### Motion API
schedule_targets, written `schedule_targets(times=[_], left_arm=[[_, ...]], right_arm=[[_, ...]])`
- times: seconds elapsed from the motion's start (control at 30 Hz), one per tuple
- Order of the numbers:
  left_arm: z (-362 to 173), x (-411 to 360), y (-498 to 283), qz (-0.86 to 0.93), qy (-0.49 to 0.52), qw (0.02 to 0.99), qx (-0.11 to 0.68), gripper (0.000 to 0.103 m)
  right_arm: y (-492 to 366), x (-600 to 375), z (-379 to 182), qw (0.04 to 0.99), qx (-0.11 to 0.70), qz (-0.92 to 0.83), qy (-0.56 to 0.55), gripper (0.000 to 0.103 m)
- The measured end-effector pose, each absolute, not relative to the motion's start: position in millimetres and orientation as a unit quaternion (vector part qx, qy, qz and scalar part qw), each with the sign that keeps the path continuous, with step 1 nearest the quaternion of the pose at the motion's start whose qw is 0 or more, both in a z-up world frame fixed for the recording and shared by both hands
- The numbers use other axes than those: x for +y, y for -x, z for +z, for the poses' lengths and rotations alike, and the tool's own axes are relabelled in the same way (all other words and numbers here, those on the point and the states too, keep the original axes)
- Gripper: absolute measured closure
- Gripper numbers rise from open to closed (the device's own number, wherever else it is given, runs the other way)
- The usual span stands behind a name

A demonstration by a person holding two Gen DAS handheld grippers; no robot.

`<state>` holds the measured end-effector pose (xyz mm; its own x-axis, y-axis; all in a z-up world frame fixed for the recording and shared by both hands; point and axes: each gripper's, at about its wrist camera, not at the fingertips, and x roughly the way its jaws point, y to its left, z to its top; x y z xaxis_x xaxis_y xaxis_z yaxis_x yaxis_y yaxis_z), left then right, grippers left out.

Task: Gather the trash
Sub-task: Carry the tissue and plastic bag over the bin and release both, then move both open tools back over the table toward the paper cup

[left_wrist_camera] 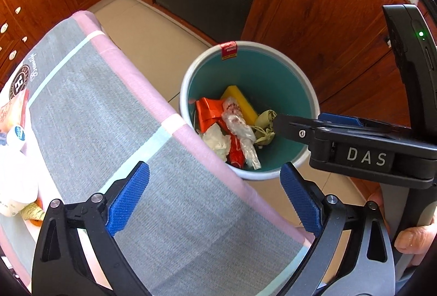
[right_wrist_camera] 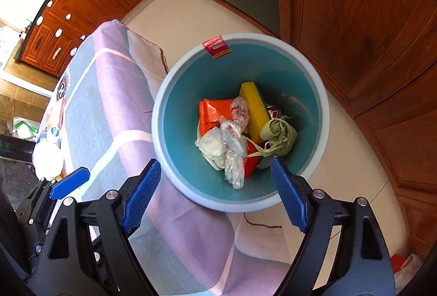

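I am standing over a round bin (right_wrist_camera: 188, 188) with a pale rim and a teal inside, set on the tiled floor just beside the bench (left_wrist_camera: 90, 115), which is covered with a grey and pink cloth. Wooden cabinets surround the spot.

The bin already holds trash: an orange wrapper (right_wrist_camera: 213, 113), a yellow block (right_wrist_camera: 254, 107), a crumpled clear plastic bag (right_wrist_camera: 232, 145), a white wad of tissue (right_wrist_camera: 211, 145) and a tangled pale green piece (right_wrist_camera: 278, 134). A red label (right_wrist_camera: 217, 46) sticks to the far rim.

By my judgement this is the moment just after a drop, with both of my tools empty above or near the bin.

My right gripper (right_wrist_camera: 215, 193) hangs directly over the bin's near rim, its blue pads spread wide with nothing between them but the view down into the bin. My left gripper (left_wrist_camera: 215, 199) is spread as wide as it goes over the bench edge, also holding nothing and touching nothing.

More items remain at the far left end of the bench: a white bottle (left_wrist_camera: 13, 178) and some packaging beside it, too distorted to name. The next move, I think, calls for swinging one gripper back there, closing on a piece and carrying it here.
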<state>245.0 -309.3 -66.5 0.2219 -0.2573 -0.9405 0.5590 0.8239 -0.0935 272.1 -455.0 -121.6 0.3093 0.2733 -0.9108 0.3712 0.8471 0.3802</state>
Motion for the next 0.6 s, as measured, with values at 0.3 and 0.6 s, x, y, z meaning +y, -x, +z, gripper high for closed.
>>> schedule_targets(times=[0.3,0.6], left_arm=[[-50,-272,-232,-0.256,-0.113,0.784,0.554,0.006],[-39,-198,-228,-0.215,-0.083,0.801,0.552,0.006]], right_arm=[[-265,-422,-95,0.771,0.585,-0.025,-0.250,0.024],[-267,-359,-75,0.780,0.589,0.013,-0.212,0.024]])
